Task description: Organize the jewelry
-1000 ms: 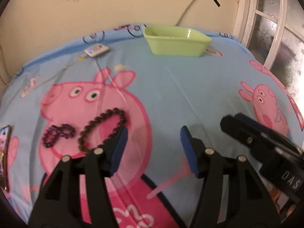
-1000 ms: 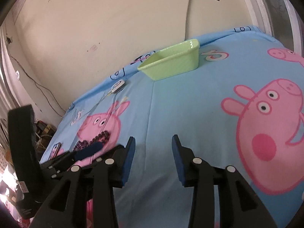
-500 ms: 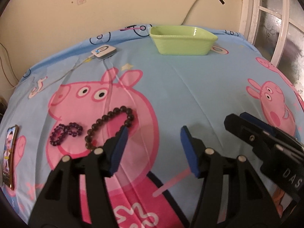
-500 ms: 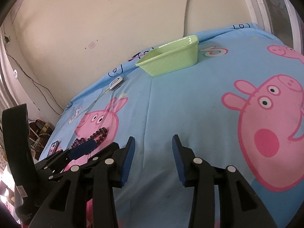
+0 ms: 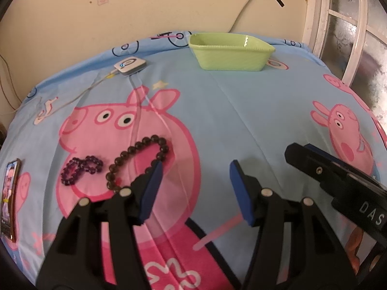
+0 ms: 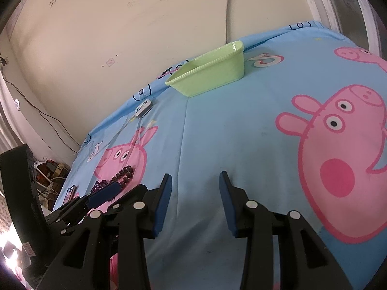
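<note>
- While both tongs hang apart, left tongs (image 5: 194, 166) sit beside brown beads (image 5: 140, 159).
- Purple beads (image 5: 81, 169) just left.
- Right tongs (image 6: 194, 181) over bare sheet (image 6: 241, 125); green tray (image 6: 210, 72) far back.

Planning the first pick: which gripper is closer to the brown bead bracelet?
Left. The left gripper hangs open just beside the brown bead bracelet, one fingertip overlapping it in view. The right gripper is open farther off, over bare sheet.

black hand-held gripper (image 5: 194, 169), blue pads (image 5: 151, 188), silver screws

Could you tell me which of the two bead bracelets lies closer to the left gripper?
The larger dark brown bracelet, beside the left gripper; the small purple bracelet lies farther left.
</note>
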`<state>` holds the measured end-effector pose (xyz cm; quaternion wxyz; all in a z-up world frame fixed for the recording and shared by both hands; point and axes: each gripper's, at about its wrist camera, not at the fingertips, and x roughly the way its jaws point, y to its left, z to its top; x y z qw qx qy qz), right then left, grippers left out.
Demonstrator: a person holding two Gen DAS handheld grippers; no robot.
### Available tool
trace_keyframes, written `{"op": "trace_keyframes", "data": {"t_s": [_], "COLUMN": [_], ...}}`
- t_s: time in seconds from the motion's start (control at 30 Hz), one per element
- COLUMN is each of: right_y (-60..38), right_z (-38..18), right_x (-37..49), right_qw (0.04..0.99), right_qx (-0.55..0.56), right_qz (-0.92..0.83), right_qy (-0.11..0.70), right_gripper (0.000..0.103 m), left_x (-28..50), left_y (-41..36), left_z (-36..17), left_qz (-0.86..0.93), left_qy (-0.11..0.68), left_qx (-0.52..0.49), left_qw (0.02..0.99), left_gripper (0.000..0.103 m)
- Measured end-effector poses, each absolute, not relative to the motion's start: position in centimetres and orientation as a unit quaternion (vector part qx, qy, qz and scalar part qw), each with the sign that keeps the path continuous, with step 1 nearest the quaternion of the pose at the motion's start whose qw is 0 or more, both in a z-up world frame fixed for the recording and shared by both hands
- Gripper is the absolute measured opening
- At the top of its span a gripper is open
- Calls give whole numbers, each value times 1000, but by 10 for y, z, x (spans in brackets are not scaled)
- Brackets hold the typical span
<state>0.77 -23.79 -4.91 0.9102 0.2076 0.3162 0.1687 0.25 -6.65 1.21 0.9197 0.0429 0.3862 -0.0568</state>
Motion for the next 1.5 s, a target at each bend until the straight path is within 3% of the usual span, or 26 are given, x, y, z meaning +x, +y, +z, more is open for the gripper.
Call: {"op": "trace_keyframes", "data": {"t_s": [0.8,1.03,1.23,1.37,1.5], "right_y": [-236,-231,-186,-142,-114], "right_z": [-50,-48,-37,-26,-10], "right_x": [5,6,12,23,48], "right_qw": [909,910,906,892,888], "right_qx": [214,195,108,38,-16], "right_qz": [168,173,240,300,309], "right_qy": [316,322,331,337,340], "right_gripper": [18,19,19,15,9], "left_x": [5,-6,-22,-18,-1], "left_y": [-65,27,105,96,53], "left_z": [13,34,50,48,37], "left_qz": [-76,-92,-33,-80,-131], "left_qy": [388,383,371,381,417], "left_qx": [35,-49,-68,-73,-52], "left_qw": [918,918,926,918,898], "left_gripper": [55,55,55,53,44]}}
